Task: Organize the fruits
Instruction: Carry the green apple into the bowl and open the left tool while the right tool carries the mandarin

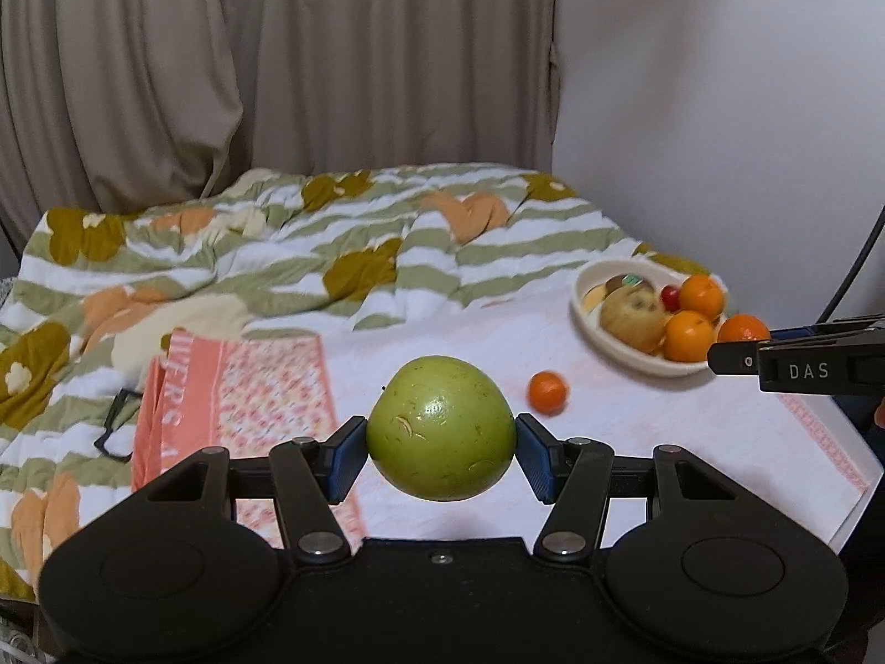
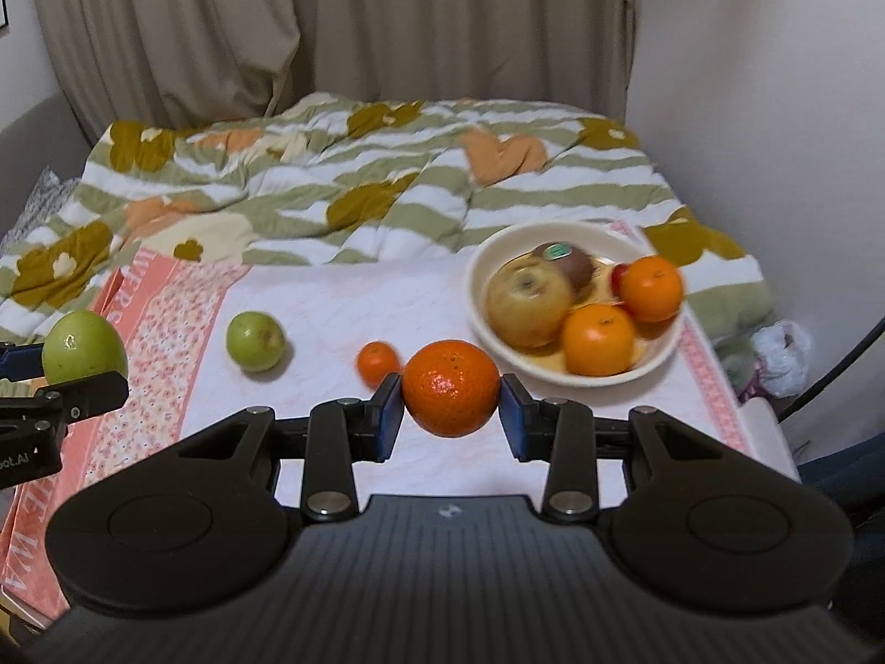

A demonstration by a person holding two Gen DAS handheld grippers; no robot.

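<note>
Green and large, a big green apple (image 1: 441,427) sits clamped between the blue pads of the left gripper (image 1: 441,434), lifted clear of the white towel (image 1: 664,442) below it. In the right wrist view this same fruit shows at the far left edge, above a pink floral cloth (image 2: 149,343) that lies along the towel's left side. Just right of that cloth, a smaller green apple (image 2: 255,341) rests on the towel by itself. Further right lies a small mandarin (image 2: 378,363), also loose on the towel, just behind the left pad of the right gripper (image 2: 451,395). That gripper is closed on a larger mandarin (image 2: 451,387), pads pressing both its sides, and holds it up off the towel. Right of it and farther back stands a cream bowl (image 2: 481,299), resting on the towel near its right border. Inside the bowl are a yellowish apple (image 2: 528,299), a brown kiwi with a sticker (image 2: 569,260), two oranges (image 2: 600,338), and something small and red (image 2: 618,274) half hidden between them. Behind everything spreads a rumpled striped quilt (image 2: 387,166) with flower prints, backed by beige curtains (image 2: 332,16). At the far right edge a crumpled plastic bag (image 2: 782,354) lies beside the bed.
</note>
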